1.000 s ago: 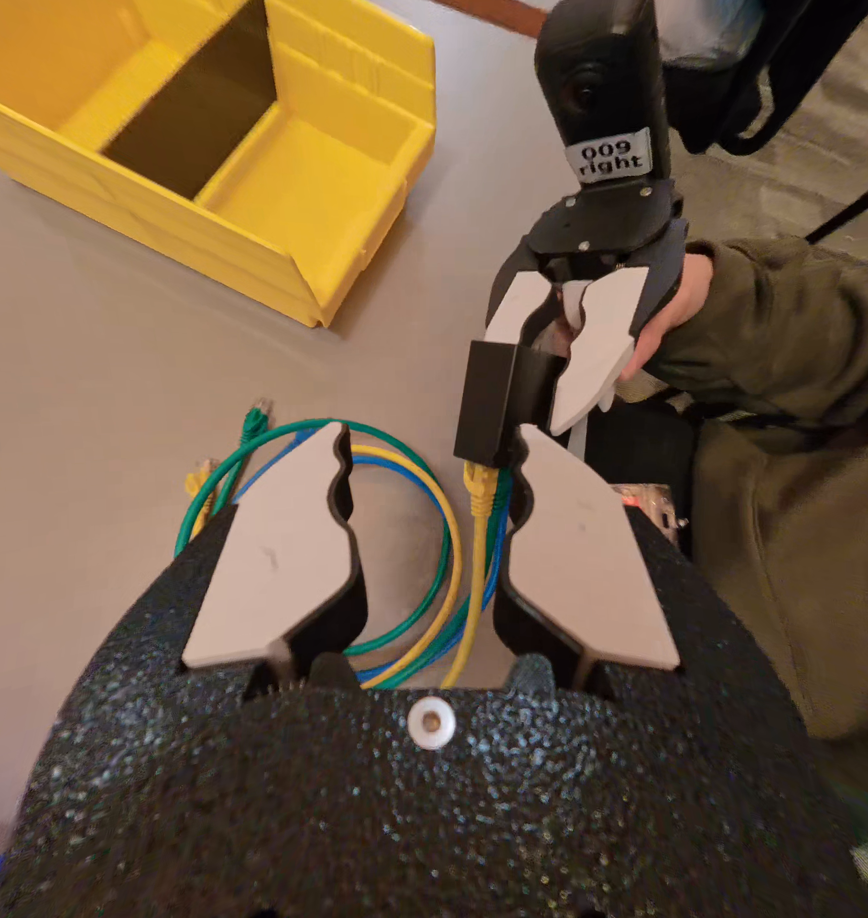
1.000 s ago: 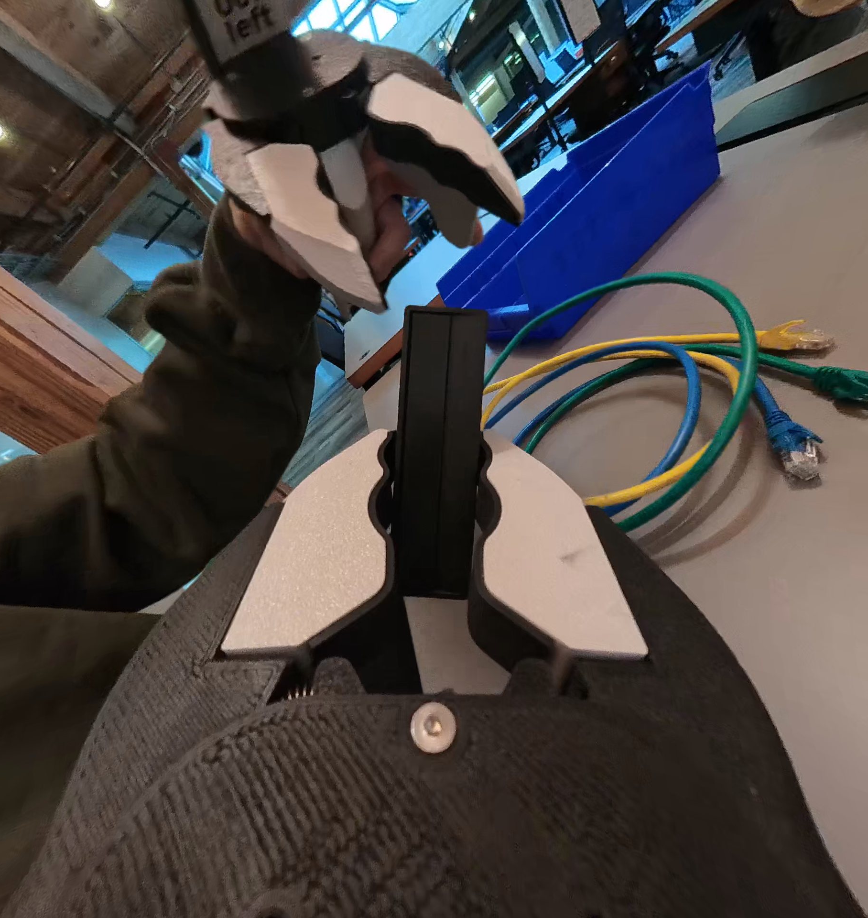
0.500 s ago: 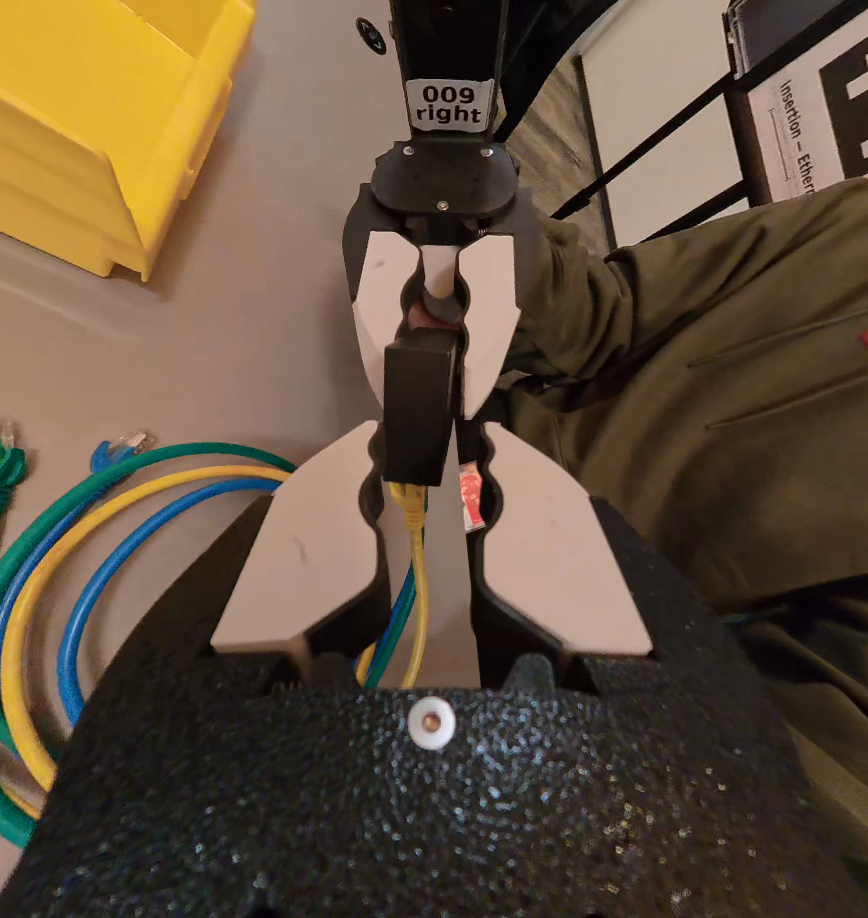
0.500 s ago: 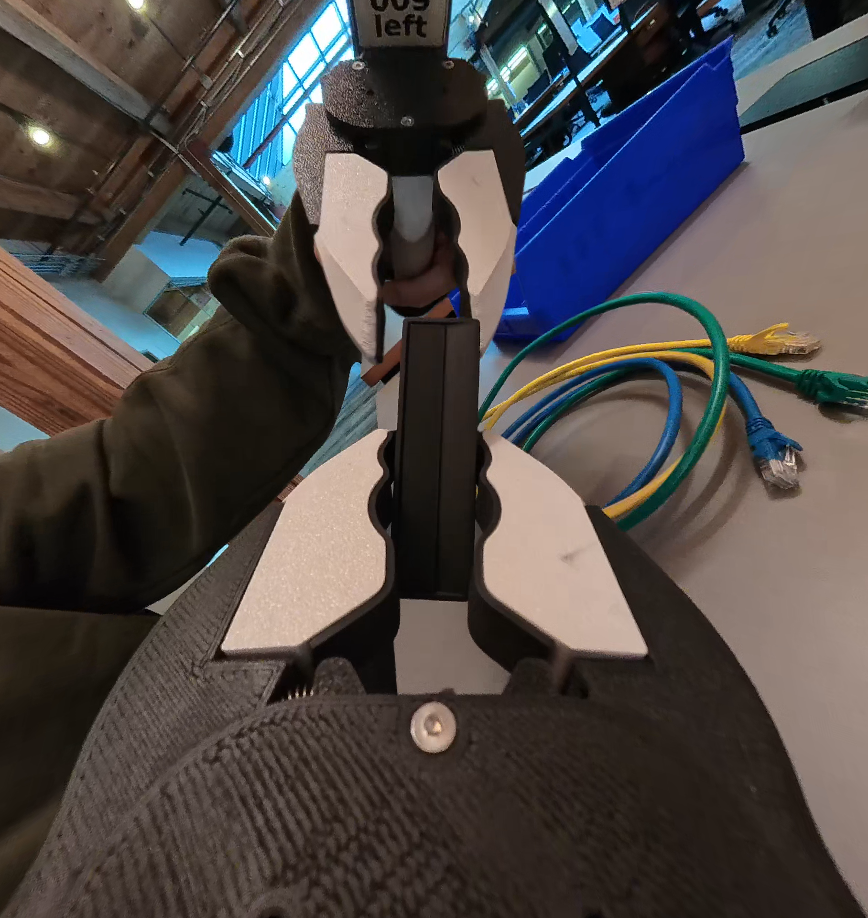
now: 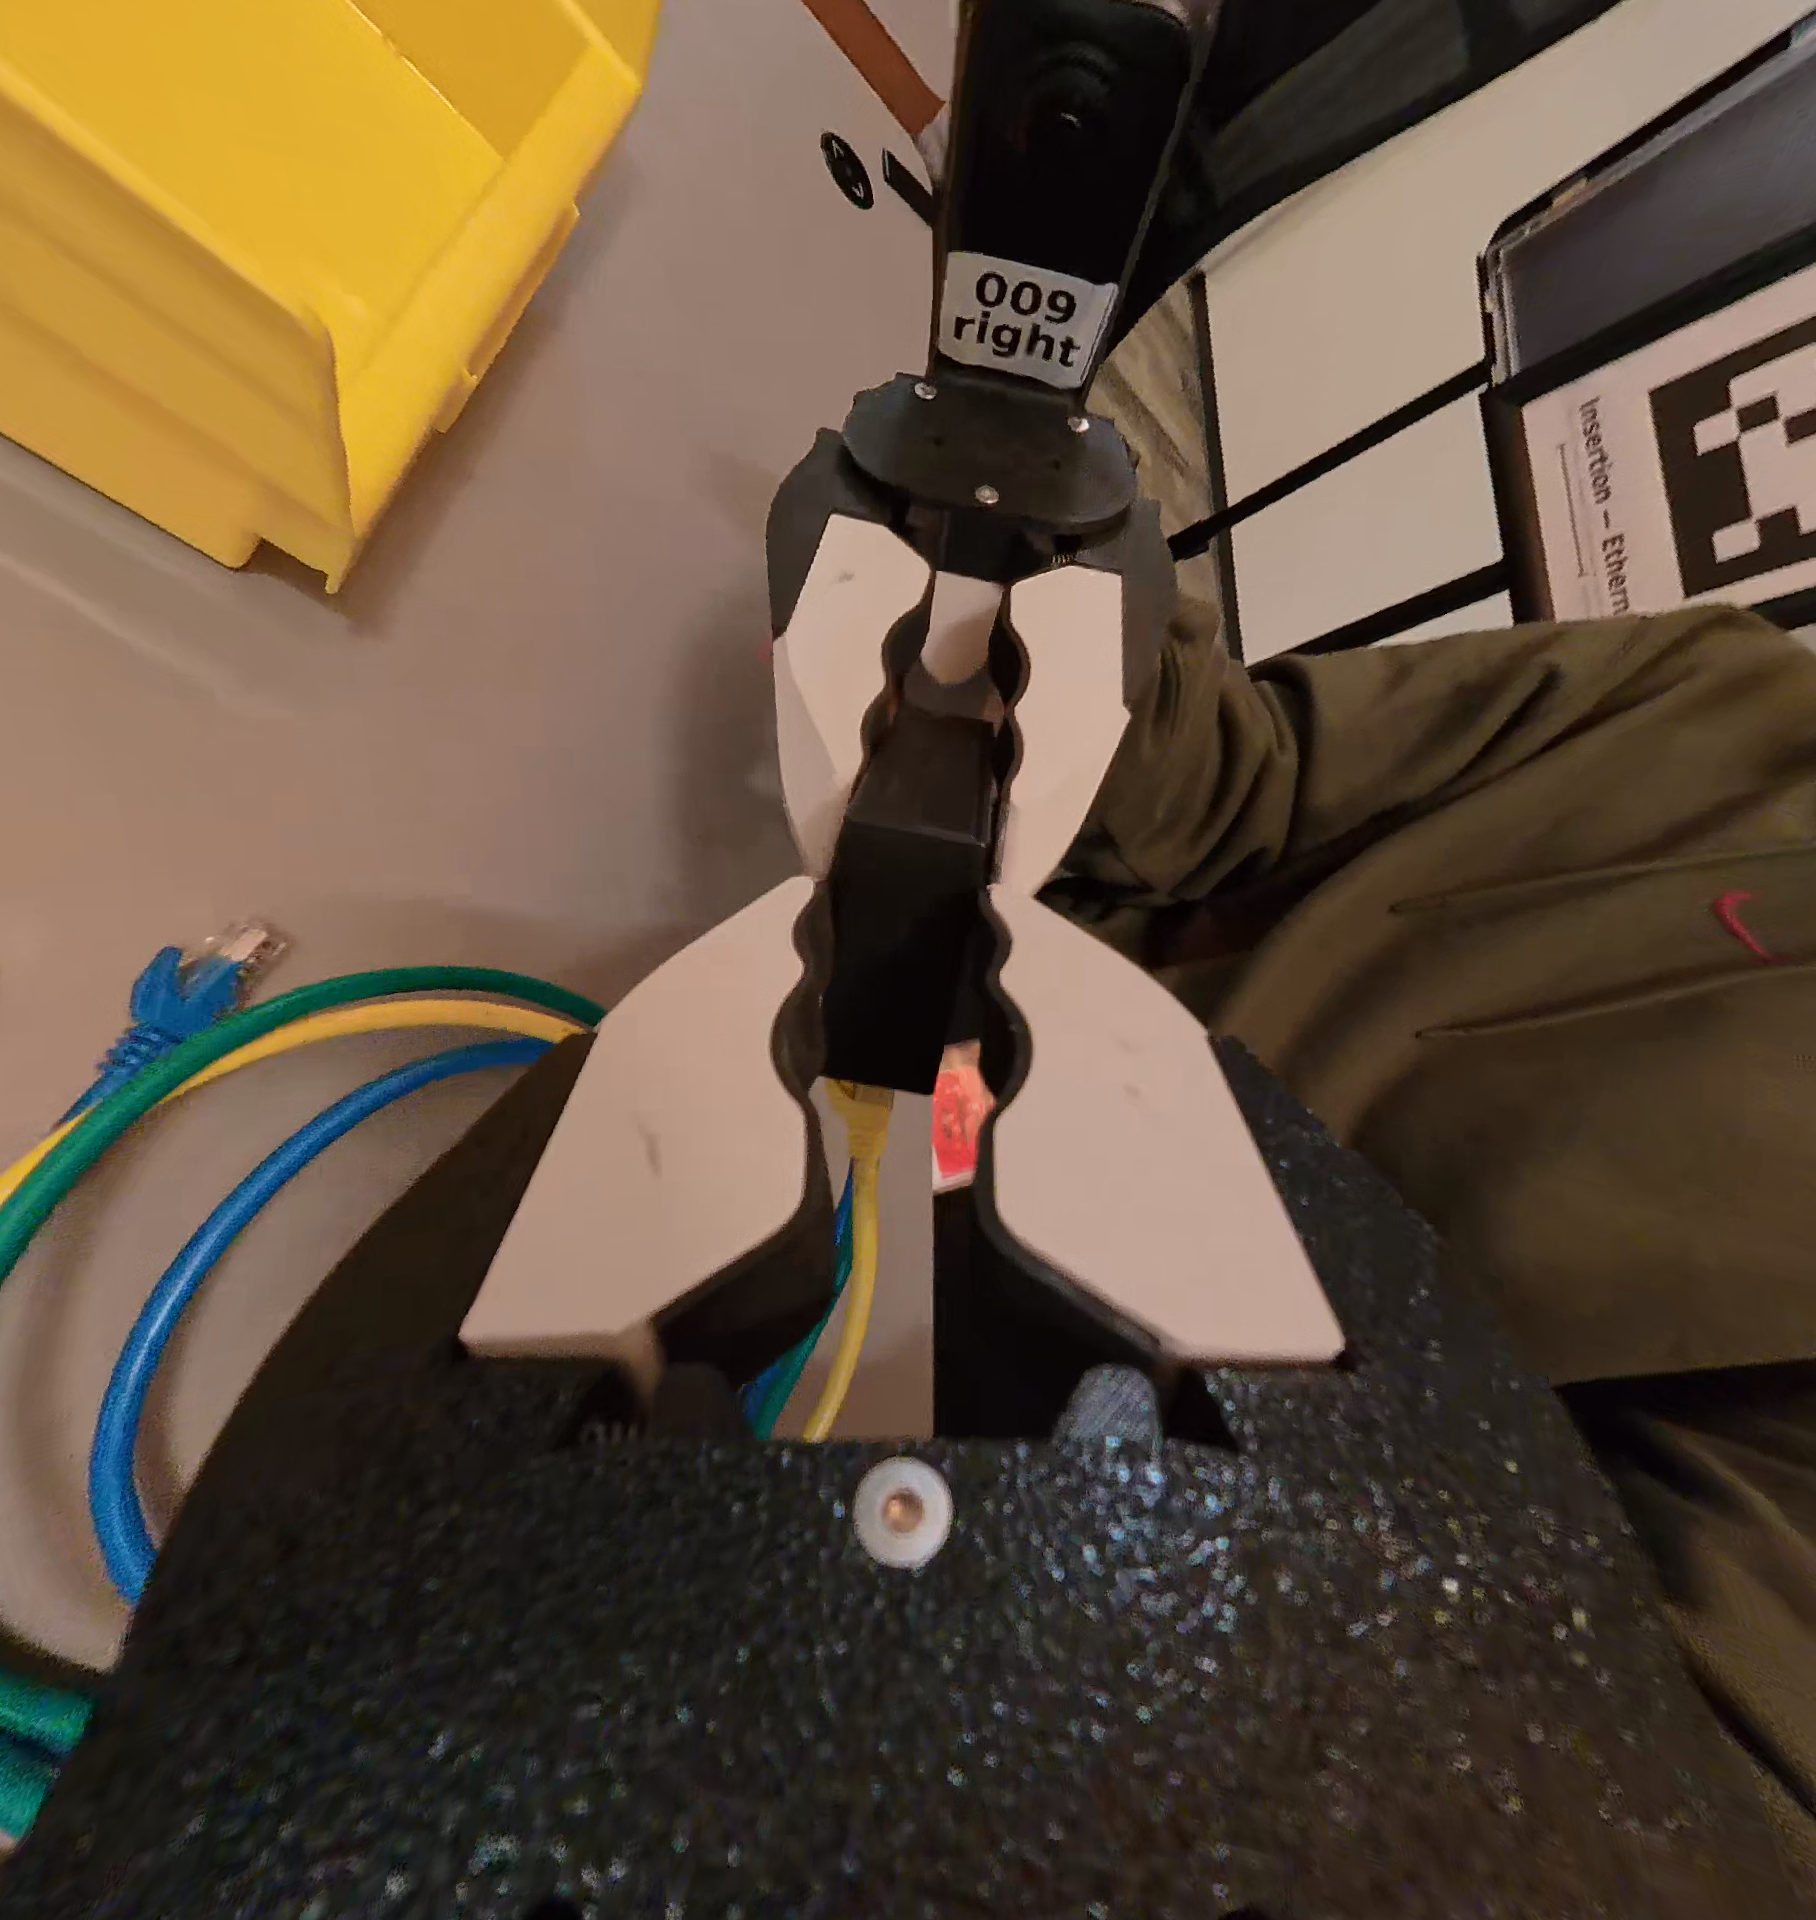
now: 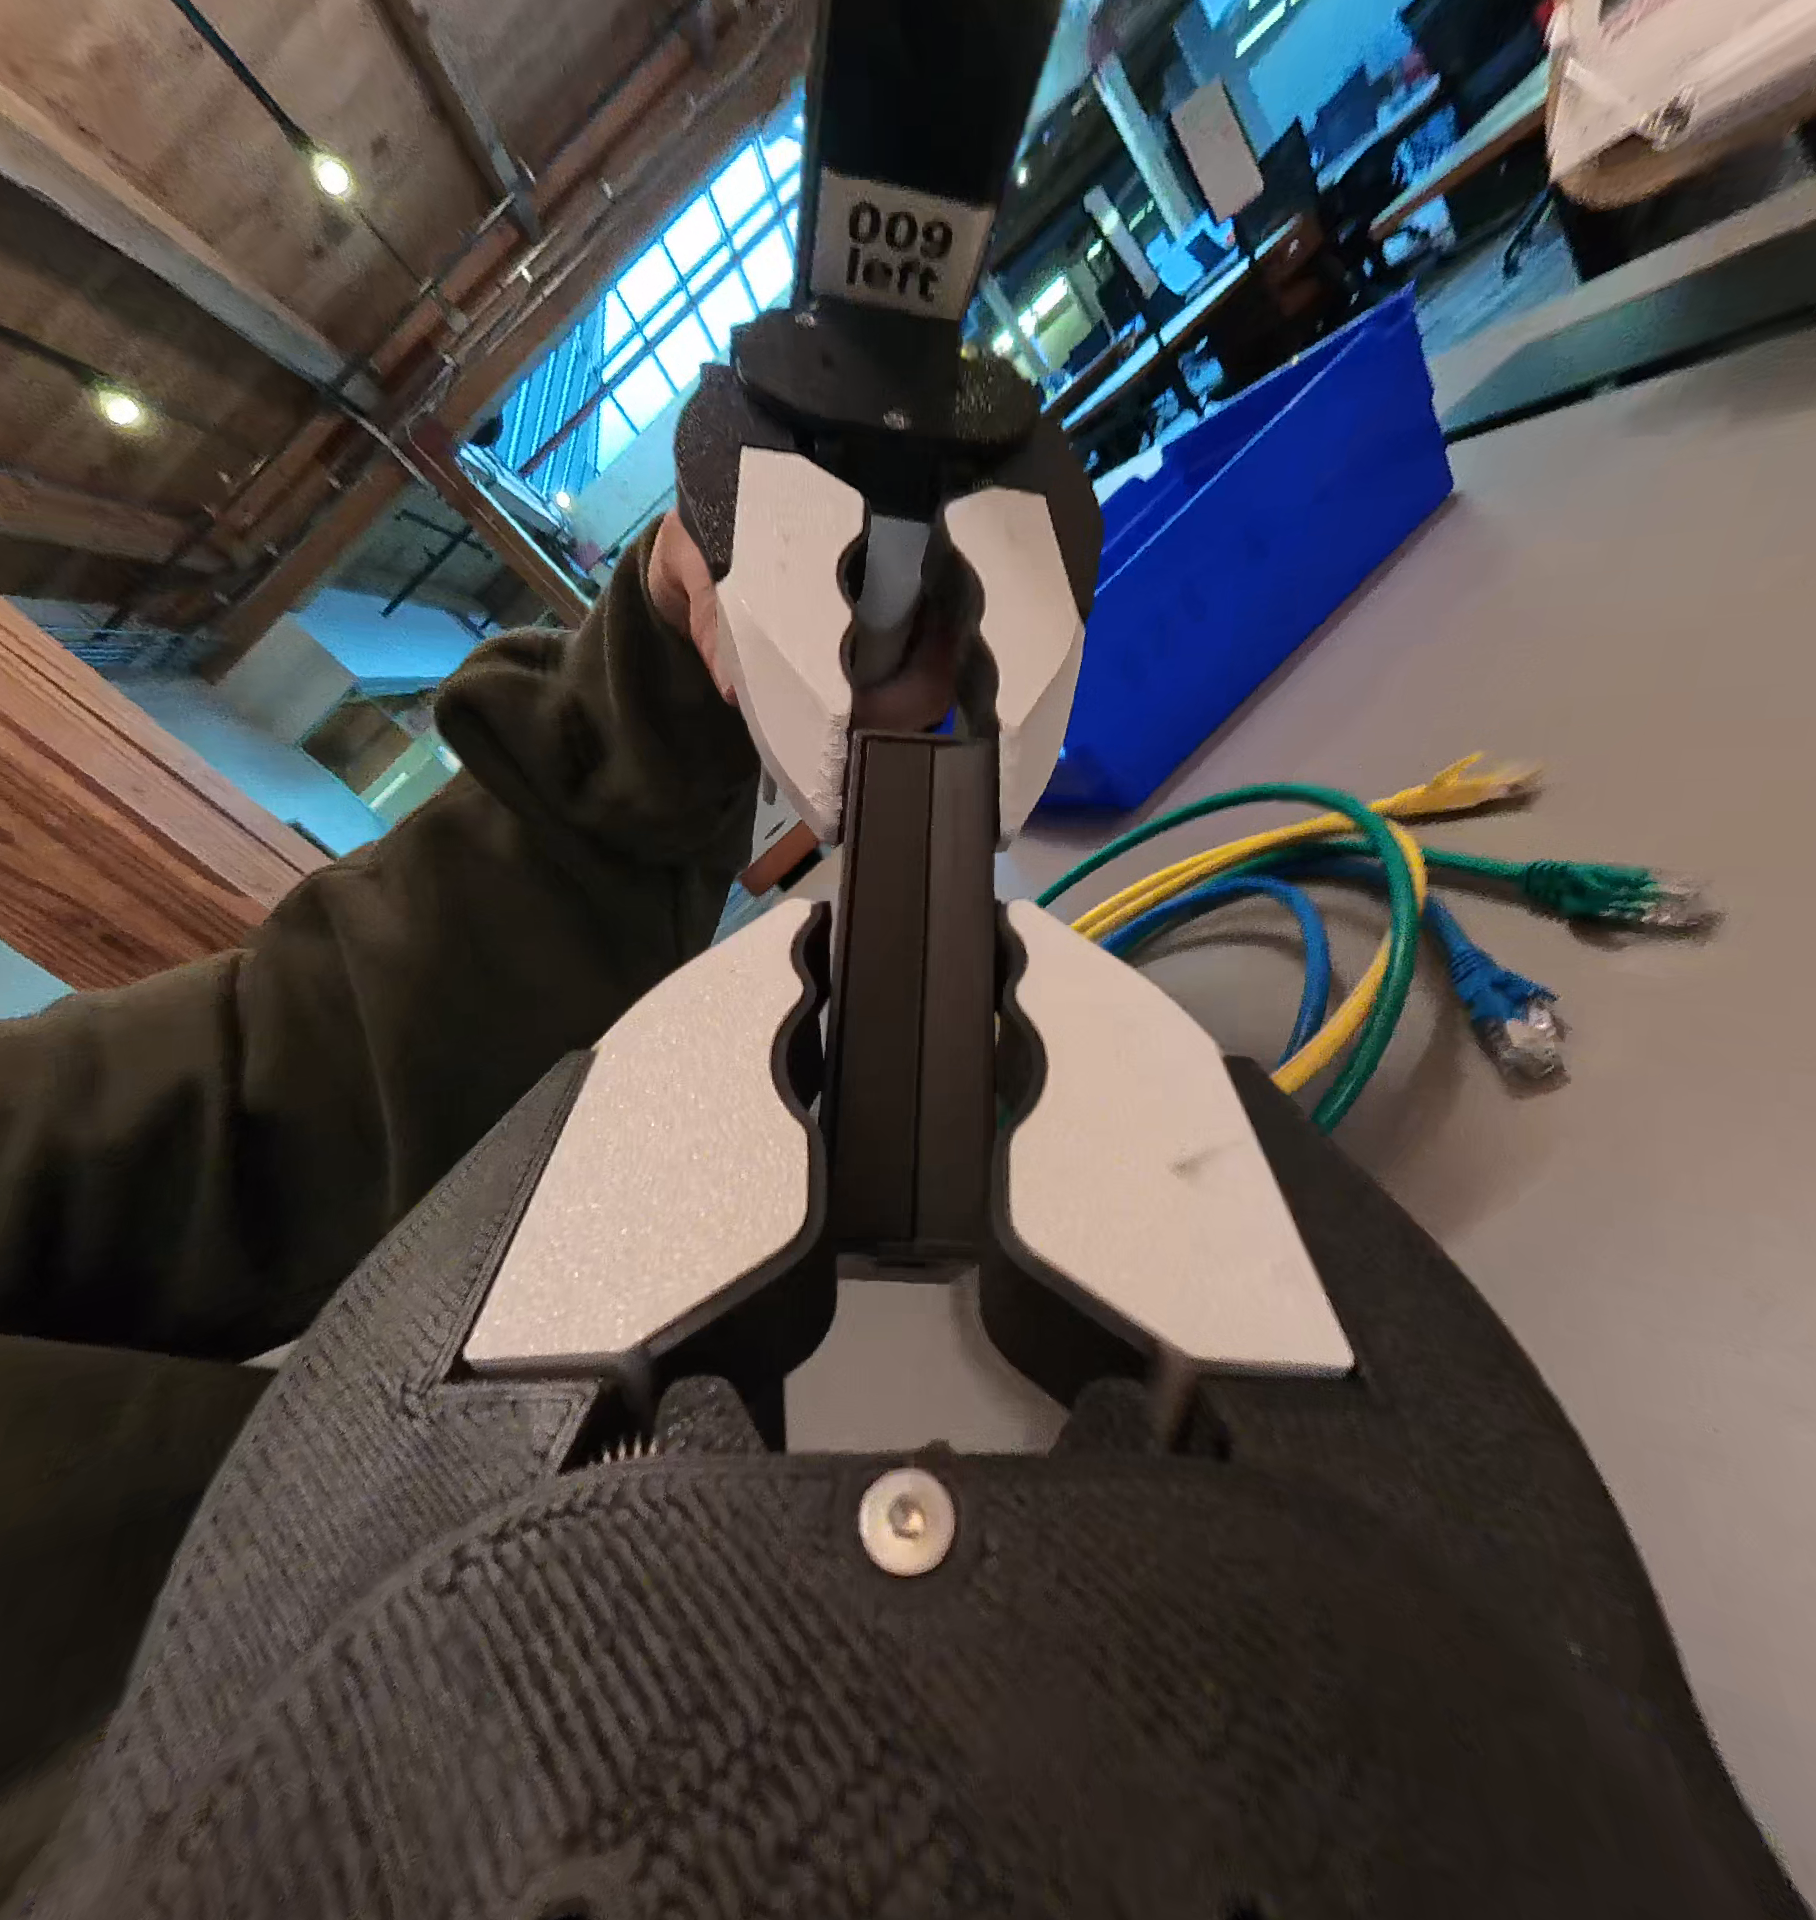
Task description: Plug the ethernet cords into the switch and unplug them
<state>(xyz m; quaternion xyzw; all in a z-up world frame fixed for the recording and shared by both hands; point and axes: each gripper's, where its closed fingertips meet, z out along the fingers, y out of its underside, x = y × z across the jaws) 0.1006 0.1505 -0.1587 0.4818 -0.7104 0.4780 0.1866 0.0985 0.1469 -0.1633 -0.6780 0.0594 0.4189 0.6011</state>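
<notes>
Above a grey table [image 6: 1610, 1299], the right gripper [image 6: 909, 1039] clamps a black network switch [image 6: 909, 987] held aloft, while the left gripper [image 5: 899, 997] straddles its far end, contact unclear. A yellow ethernet cord [image 5: 862, 1143] is plugged in; blue and green cords [image 6: 1403, 935] lie coiled alongside. Steady counter-pressure, straight pulls, likely serve best.

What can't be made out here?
- Left wrist view: switch ports, hidden under its own body.
- Left wrist view: green cord and blue cord near ends, behind left gripper.
- Both views: whether left gripper actually touches the switch.
- Right wrist view: green plug, motion-blurred.
</notes>
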